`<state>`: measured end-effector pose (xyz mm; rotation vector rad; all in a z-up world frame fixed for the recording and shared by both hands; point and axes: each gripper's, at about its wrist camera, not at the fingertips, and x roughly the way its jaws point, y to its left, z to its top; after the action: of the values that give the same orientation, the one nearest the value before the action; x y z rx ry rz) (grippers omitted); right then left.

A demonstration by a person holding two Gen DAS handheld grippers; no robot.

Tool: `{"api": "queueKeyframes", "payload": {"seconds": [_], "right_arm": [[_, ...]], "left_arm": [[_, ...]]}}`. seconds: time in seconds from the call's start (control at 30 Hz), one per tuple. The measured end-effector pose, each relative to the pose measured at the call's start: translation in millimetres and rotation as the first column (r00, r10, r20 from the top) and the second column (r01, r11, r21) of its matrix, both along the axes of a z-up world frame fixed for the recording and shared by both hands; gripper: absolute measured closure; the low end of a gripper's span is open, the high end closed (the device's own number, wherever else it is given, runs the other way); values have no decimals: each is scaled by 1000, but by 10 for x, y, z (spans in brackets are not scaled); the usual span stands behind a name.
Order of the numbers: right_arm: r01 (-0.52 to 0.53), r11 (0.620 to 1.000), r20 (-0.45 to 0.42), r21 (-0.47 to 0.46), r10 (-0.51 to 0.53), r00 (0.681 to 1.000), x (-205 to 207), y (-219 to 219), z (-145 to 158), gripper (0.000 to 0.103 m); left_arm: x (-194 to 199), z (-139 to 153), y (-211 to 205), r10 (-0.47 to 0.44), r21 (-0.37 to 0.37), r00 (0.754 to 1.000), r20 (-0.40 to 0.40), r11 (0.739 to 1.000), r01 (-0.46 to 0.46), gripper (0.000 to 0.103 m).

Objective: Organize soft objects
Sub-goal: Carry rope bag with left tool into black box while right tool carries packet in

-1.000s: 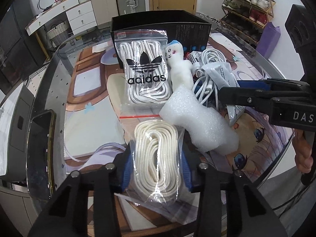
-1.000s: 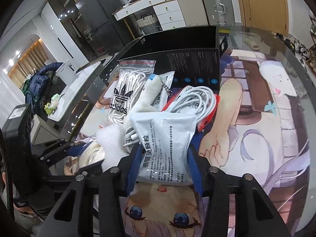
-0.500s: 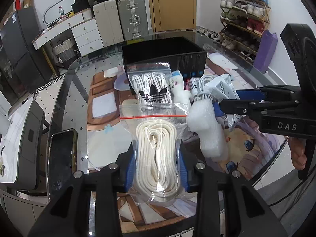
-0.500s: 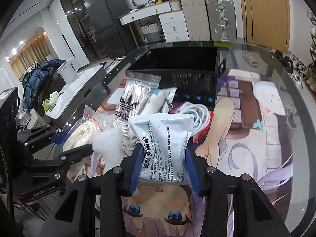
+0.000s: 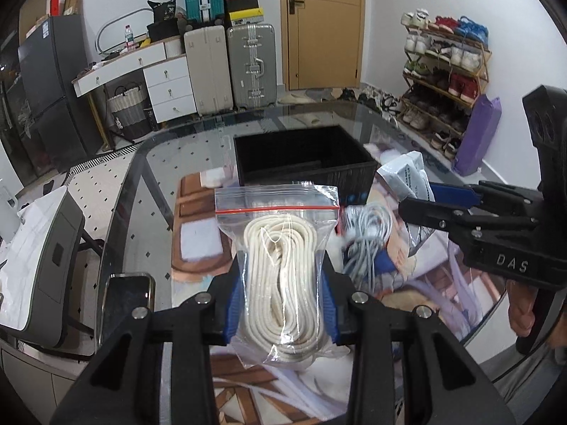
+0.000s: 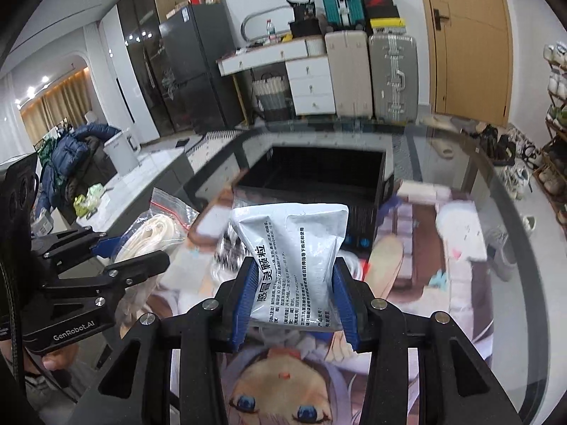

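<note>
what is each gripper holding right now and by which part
Left gripper clamps the zip bag of cream rope across its lower half. Right gripper clamps the white printed sachet by its lower end.

My left gripper (image 5: 281,304) pinches a clear zip bag of cream rope (image 5: 280,265) between its blue pads, the bag's red seal standing up in front of an open black box (image 5: 304,163) on the glass table (image 5: 141,184). To my right, my right gripper (image 5: 418,200) grips a white pouch (image 5: 407,177) above a coil of white cable (image 5: 368,233). A phone (image 5: 125,294) lies near the table's left edge.
</note>
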<state>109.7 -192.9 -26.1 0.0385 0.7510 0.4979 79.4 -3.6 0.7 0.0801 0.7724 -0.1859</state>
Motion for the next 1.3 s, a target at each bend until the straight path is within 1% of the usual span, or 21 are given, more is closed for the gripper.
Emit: {"api": "queueKeyframes", "payload": {"seconds": [0.2, 0.3, 0.4, 0.57, 0.77, 0.93, 0.97, 1.07, 1.17, 1.23, 1.3], "right_arm": [[48, 999, 84, 5, -49, 995, 204, 76, 294, 60], [77, 997, 96, 8, -78, 992, 370, 98, 357, 60], [101, 995, 88, 19, -103, 991, 564, 114, 361, 60], [139, 989, 11, 49, -140, 990, 922, 144, 254, 60], [175, 984, -43, 40, -173, 984, 1299, 179, 26, 60], [181, 981, -61, 73, -176, 982, 1501, 159, -121, 60], [181, 980, -64, 78, -176, 982, 1534, 148, -144, 60], [169, 983, -111, 76, -161, 981, 1588, 145, -271, 60], [136, 989, -160, 53, -126, 979, 1621, 189, -378, 60], [123, 992, -151, 34, -116, 982, 1604, 198, -380, 60], [117, 993, -160, 27, -111, 981, 1595, 183, -385, 60]], "left_arm": [[292, 227, 22, 50, -46, 998, 48, 998, -48, 67], [466, 292, 35, 77, -52, 995, 71, 996, -73, 67], [642, 296, 42, 95, -65, 992, 84, 994, -89, 67], [926, 229, 43, 117, -92, 990, 75, 990, -109, 67], [1341, -67, 30, 163, -129, 987, 1, 978, -162, 67], [1559, -231, -67, 165, -154, 985, -44, 973, -170, 67], [1581, -269, -82, 167, -148, 985, -51, 974, -172, 67], [1630, -432, -138, 164, -123, 982, -93, 977, -175, 67], [1622, -453, -200, 158, -93, 980, -122, 981, -170, 67], [1571, -449, -253, 157, -60, 978, -139, 984, -167, 68], [1562, -455, -243, 151, -63, 976, -160, 985, -162, 68]]}}
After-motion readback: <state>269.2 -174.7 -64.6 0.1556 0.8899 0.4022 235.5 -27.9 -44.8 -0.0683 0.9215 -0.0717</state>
